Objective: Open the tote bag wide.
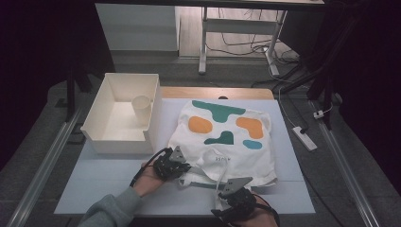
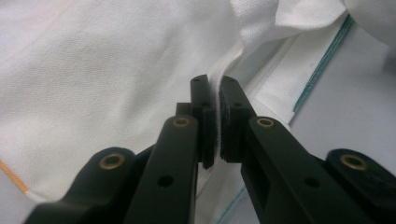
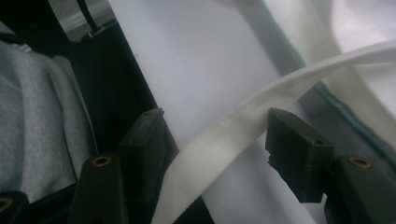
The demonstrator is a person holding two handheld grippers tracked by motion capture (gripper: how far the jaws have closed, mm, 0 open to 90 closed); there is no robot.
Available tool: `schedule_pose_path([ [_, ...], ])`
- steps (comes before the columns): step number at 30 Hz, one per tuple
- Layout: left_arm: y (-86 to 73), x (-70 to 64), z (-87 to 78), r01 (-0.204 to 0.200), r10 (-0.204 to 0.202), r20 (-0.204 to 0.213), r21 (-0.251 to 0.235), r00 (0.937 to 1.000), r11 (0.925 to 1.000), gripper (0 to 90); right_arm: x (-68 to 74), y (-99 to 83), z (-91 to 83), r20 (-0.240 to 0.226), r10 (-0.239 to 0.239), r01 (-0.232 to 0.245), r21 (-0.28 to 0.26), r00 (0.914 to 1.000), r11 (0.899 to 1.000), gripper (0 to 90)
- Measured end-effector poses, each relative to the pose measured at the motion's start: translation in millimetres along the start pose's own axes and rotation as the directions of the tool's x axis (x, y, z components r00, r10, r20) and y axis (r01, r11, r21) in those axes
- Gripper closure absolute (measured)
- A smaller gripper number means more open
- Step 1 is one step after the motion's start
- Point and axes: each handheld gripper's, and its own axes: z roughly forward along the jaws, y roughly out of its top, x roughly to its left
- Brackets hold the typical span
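R gripper [image 1: 235,188] at near bench [image 1: 108,184] edge, jaws wide open w/ strap [image 3: 243,126] running between, not pinched. L gripper [image 1: 176,163] jaws clamped on bag [image 1: 227,137] hem, I'd say to anchor it flat mid-bench.

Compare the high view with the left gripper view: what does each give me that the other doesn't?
High view: the white open-topped bin holding a cream cup, the right gripper, and the teal and orange patches on the white fabric tote bag.
Left gripper view: the left gripper with jaws shut on a fold of cloth.
Both: that bag on the pale table.
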Motion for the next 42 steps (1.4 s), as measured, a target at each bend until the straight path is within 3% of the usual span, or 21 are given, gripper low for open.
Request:
schedule_pose_path([
  [3,0.1,0.4,0.1,-0.001,0.001,0.001,0.003,1.0,1.0,85.4,0.6,-0.1,4.0,0.017,-0.014,0.014,0.023,0.9997,1.0,39.9],
  [7,0.0,0.1,0.5,0.004,-0.004,0.001,0.0,1.0,1.0,85.4,2.9,-1.4,9.6,0.05,-0.06,0.055,0.086,0.997,0.995,51.4],
  [13,-0.1,0.1,0.6,0.004,-0.004,0.002,0.0,1.0,1.0,85.3,3.5,-1.0,10.3,0.027,-0.057,0.055,0.076,0.998,0.996,62.6],
  [14,-0.1,0.1,0.6,0.004,-0.004,0.002,0.0,1.0,1.0,85.4,3.2,-0.7,9.6,0.03,-0.047,0.045,0.076,0.9984,0.996,71.6],
  [15,0.0,0.4,0.4,0.0,0.0,0.002,0.003,1.0,1.0,85.4,3.2,-0.7,9.6,0.03,-0.047,0.045,0.076,0.9984,0.996,71.6],
  [16,0.0,0.3,0.3,0.0,0.0,0.002,0.003,1.0,1.0,85.4,2.8,-1.0,9.4,0.057,-0.055,0.05,0.082,0.9969,0.995,77.3],
  [21,-0.2,0.4,0.4,-0.001,0.001,0.002,0.003,1.0,1.0,85.3,1.9,-1.2,8.1,0.059,-0.068,0.062,0.086,0.996,0.994,90.0],
  [24,-0.3,0.5,0.4,-0.001,0.001,0.003,0.003,1.0,1.0,85.3,2.3,-0.9,9.0,0.061,-0.055,0.05,0.073,0.9966,0.996,86.1],
  [25,-0.3,0.5,0.4,-0.001,0.001,0.003,0.003,1.0,1.0,85.3,2.7,-0.9,9.6,0.06,-0.044,0.04,0.062,0.9972,0.997,75.7],
  [26,-0.3,0.5,0.4,-0.002,0.002,0.003,0.004,1.0,1.0,85.3,2.7,-0.9,9.6,0.06,-0.044,0.04,0.062,0.9972,0.997,75.7],
  [27,-0.3,0.6,0.4,-0.002,0.002,0.004,0.003,1.0,1.0,85.3,5.2,0.9,12.1,0.082,-0.022,0.018,0.049,0.9964,0.999,58.3],
  [28,-0.3,0.6,0.4,-0.002,0.002,0.004,0.003,1.0,1.0,85.3,5.2,0.9,12.1,0.082,-0.022,0.018,0.049,0.9964,0.999,58.3],
  [30,-0.3,0.7,0.5,-0.002,0.002,0.004,0.004,1.0,1.0,85.2,6.6,3.4,17.1,0.116,-0.016,0.009,0.059,0.9932,0.998,44.8],
  [32,-0.3,0.6,0.6,-0.003,0.003,0.004,0.004,1.0,1.0,85.2,10.9,6.5,22.2,0.133,-0.018,0.01,0.057,0.991,0.998,42.3],
  [34,-0.4,0.6,0.5,0.0,0.0,0.005,0.004,1.0,1.0,85.2,12.2,7.6,23.1,0.14,-0.02,0.012,0.059,0.99,0.998,46.4],
  [37,-0.5,0.6,0.3,-0.002,0.002,0.005,0.005,1.0,1.0,85.2,13.7,8.3,21.8,0.134,-0.034,0.027,0.055,0.9904,0.998,69.7],
  [38,-0.6,0.6,0.3,-0.003,0.003,0.005,0.004,1.0,1.0,85.2,13.7,8.3,21.8,0.134,-0.034,0.027,0.055,0.9904,0.998,69.7],
  [39,-0.7,0.6,0.4,-0.002,0.002,0.006,0.004,1.0,1.0,85.2,13.0,8.2,20.0,0.136,-0.045,0.037,0.066,0.9897,0.997,78.4],
  [42,-0.8,0.5,0.5,-0.001,0.001,0.005,0.001,1.0,1.0,85.2,11.3,7.9,18.3,0.131,-0.045,0.035,0.075,0.9904,0.997,81.5],
])
